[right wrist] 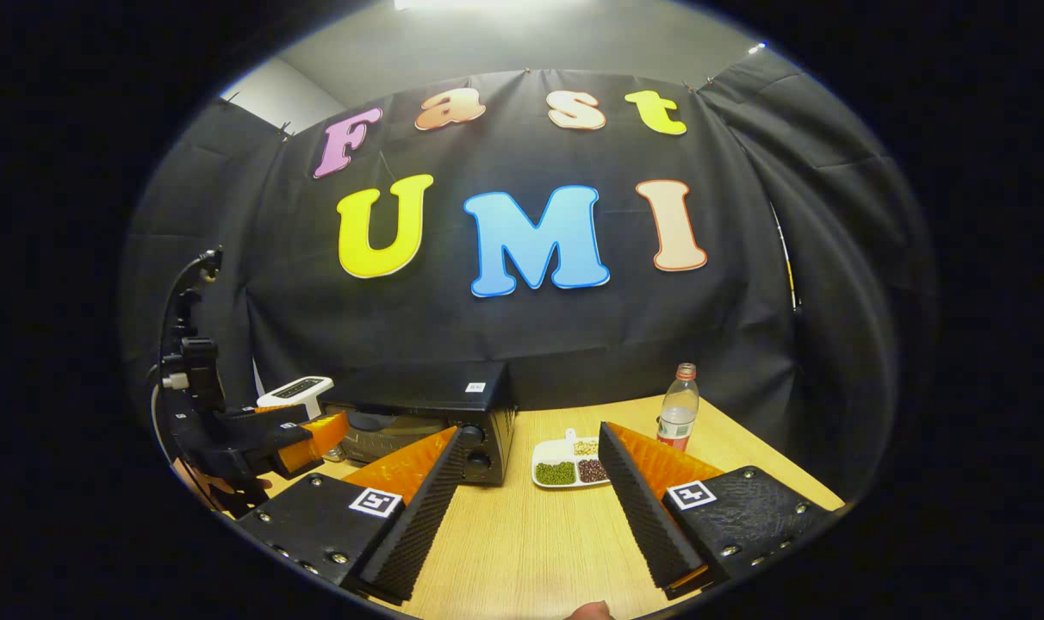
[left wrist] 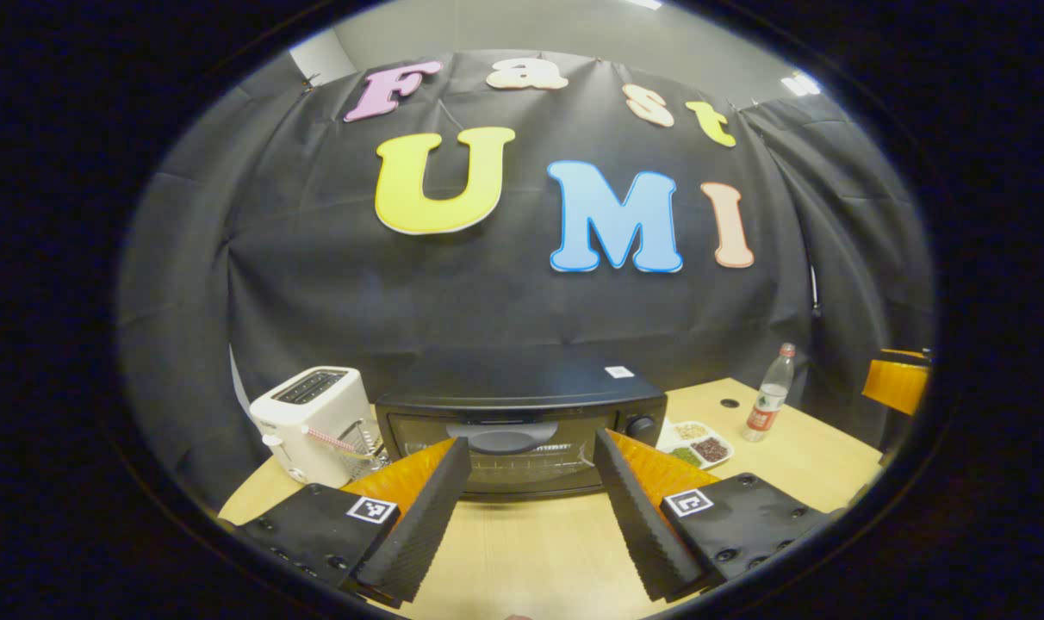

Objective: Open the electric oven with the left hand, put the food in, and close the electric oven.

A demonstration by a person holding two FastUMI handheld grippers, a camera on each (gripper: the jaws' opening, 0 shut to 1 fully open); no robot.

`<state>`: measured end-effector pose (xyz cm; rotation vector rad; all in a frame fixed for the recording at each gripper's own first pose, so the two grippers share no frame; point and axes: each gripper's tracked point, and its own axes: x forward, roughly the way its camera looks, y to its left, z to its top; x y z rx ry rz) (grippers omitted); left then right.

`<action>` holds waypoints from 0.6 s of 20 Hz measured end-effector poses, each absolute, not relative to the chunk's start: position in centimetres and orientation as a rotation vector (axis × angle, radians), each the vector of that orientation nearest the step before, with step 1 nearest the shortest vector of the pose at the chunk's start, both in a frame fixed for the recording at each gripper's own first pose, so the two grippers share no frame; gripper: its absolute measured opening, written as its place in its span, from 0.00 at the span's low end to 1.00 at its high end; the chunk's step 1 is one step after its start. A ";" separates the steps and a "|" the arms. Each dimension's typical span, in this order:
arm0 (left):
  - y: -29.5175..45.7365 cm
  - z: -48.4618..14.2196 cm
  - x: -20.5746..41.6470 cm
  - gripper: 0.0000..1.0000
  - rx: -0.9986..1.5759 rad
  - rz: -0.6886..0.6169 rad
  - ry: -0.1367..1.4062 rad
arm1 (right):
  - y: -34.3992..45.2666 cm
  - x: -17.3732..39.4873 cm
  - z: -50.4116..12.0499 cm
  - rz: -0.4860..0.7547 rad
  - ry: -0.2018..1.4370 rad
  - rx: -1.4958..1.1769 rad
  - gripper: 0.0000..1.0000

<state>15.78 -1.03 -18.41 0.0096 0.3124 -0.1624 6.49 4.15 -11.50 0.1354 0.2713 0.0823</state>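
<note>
The black electric oven (left wrist: 522, 405) stands on the wooden table (left wrist: 531, 542) with its glass door closed and its handle (left wrist: 505, 437) straight ahead of my left gripper (left wrist: 532, 441). That gripper is open and empty, a short way in front of the door. The food is a white divided plate (left wrist: 699, 443) of beans and grains, lying just right of the oven. In the right gripper view the plate (right wrist: 569, 461) lies ahead of my right gripper (right wrist: 532, 432), which is open, holds nothing and hovers over the table. The left gripper (right wrist: 307, 439), held by a hand, faces the oven (right wrist: 453, 413) front.
A white toaster (left wrist: 315, 422) stands against the oven's left side. A plastic water bottle (right wrist: 677, 409) stands behind the plate near the back right of the table. An orange object (left wrist: 897, 383) shows at the far right edge. Black cloth walls close in behind.
</note>
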 end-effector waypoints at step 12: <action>-3.9 -7.7 1.2 0.90 0.006 -0.041 0.180 | -0.1 0.1 -8.3 0.194 0.211 0.122 0.96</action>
